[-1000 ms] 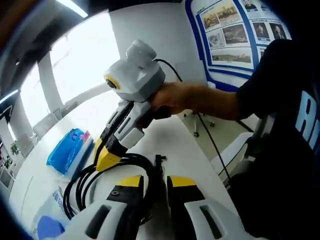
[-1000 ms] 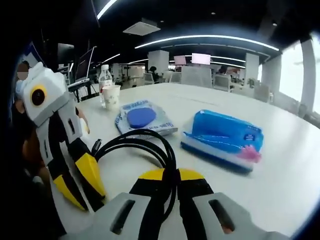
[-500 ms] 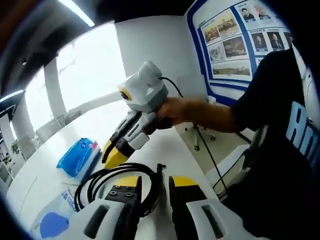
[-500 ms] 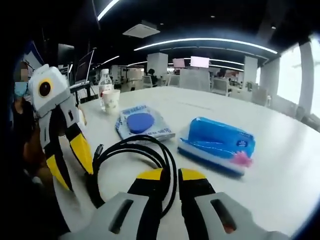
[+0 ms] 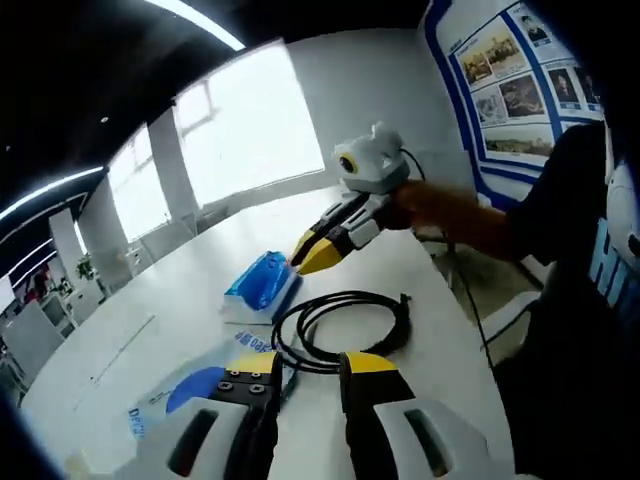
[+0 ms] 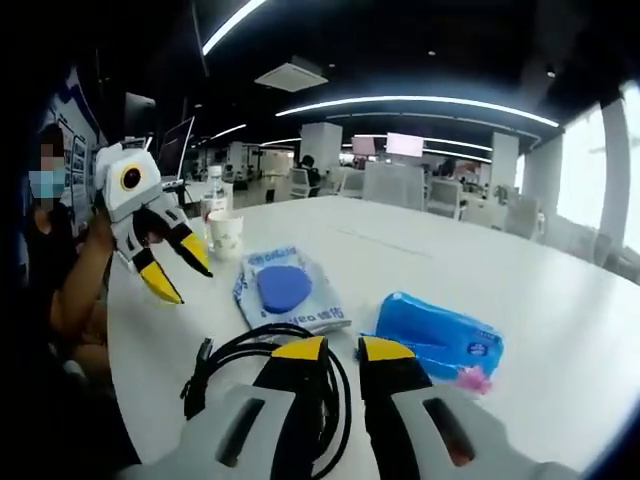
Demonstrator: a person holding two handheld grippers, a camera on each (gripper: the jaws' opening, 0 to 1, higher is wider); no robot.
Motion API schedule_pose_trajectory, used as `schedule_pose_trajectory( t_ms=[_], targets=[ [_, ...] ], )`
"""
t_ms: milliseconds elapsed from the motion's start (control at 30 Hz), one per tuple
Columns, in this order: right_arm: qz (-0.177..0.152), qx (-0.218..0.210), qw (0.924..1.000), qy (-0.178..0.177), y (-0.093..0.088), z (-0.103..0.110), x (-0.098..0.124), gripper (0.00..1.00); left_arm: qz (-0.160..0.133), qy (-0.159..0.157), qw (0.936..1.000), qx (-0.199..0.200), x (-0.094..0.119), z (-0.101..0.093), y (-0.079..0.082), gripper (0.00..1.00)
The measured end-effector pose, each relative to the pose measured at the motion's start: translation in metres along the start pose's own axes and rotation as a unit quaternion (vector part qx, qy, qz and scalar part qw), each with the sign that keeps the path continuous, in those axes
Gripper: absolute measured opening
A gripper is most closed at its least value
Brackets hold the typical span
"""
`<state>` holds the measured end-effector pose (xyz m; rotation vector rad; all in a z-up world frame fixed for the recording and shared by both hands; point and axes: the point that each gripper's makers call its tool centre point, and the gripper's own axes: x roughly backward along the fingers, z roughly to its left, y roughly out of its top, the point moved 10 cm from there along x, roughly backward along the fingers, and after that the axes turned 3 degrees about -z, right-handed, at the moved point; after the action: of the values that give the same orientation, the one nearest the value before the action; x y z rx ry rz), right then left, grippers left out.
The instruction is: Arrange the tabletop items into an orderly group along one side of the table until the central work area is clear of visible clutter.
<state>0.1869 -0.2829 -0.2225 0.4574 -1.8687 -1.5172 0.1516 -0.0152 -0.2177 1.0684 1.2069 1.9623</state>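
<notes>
You are at a big white table (image 6: 560, 330) in an open office with strip lights on the ceiling.

In the right gripper view, the blue pack (image 6: 440, 338) lies at 3 o'clock of your right gripper (image 6: 343, 352), near it. The flat packet (image 6: 288, 292) with a blue disc lies at 12 o'clock, just beyond the cable (image 6: 262, 352). The cable is a black coil on the table, directly under the right jaws and toward 9 o'clock. A paper cup (image 6: 227, 233) and a bottle (image 6: 211, 192) stand together far at 11 o'clock. Your left gripper (image 6: 180, 269) hangs in the air at 10 o'clock, its yellow jaws spread apart and holding nothing.

In the left gripper view, the right gripper (image 5: 310, 258) is above the pack, jaws nearly together with nothing between them. The cable lies at 12 o'clock of the left jaws.
</notes>
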Motion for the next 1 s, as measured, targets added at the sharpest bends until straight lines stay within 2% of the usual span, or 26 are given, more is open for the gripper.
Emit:
schedule_pose_trajectory(
  t_ms=[100,167,267,333,400,500,600,767,1000],
  targets=[
    [0.003,0.013,0.9998,0.016,0.008,0.006,-0.011,0.12,0.021,0.052,0.9984,0.009,0.009,0.015,-0.008,0.21],
    [0.014,0.028,0.9989,0.034,0.013,0.011,-0.020,0.14,0.031,0.066,0.9972,0.018,0.013,0.024,-0.015,0.21],
    [0.026,0.043,0.9977,0.045,0.020,0.015,-0.036,0.14,0.049,0.104,0.9928,0.032,0.019,0.038,-0.024,0.21],
    [0.030,0.044,0.9974,0.048,0.023,0.014,-0.045,0.14,0.053,0.116,0.9911,0.038,0.020,0.043,-0.025,0.21],
    [0.042,0.052,0.9965,0.051,0.027,0.012,-0.057,0.14,0.075,0.147,0.9856,0.040,0.024,0.053,-0.028,0.21],
    [0.055,0.072,0.9945,0.052,0.030,0.010,-0.067,0.14,0.076,0.148,0.9853,0.039,0.024,0.055,-0.027,0.21],
    [0.075,0.077,0.9927,0.055,0.032,0.006,-0.077,0.14,0.086,0.165,0.9818,0.040,0.027,0.060,-0.028,0.21],
    [0.083,0.062,0.9931,0.055,0.033,0.003,-0.086,0.14,0.098,0.174,0.9789,0.043,0.030,0.061,-0.031,0.21],
    [0.107,0.070,0.9904,0.053,0.035,-0.004,-0.098,0.14,0.113,0.178,0.9763,0.048,0.030,0.072,-0.035,0.21]
  ],
)
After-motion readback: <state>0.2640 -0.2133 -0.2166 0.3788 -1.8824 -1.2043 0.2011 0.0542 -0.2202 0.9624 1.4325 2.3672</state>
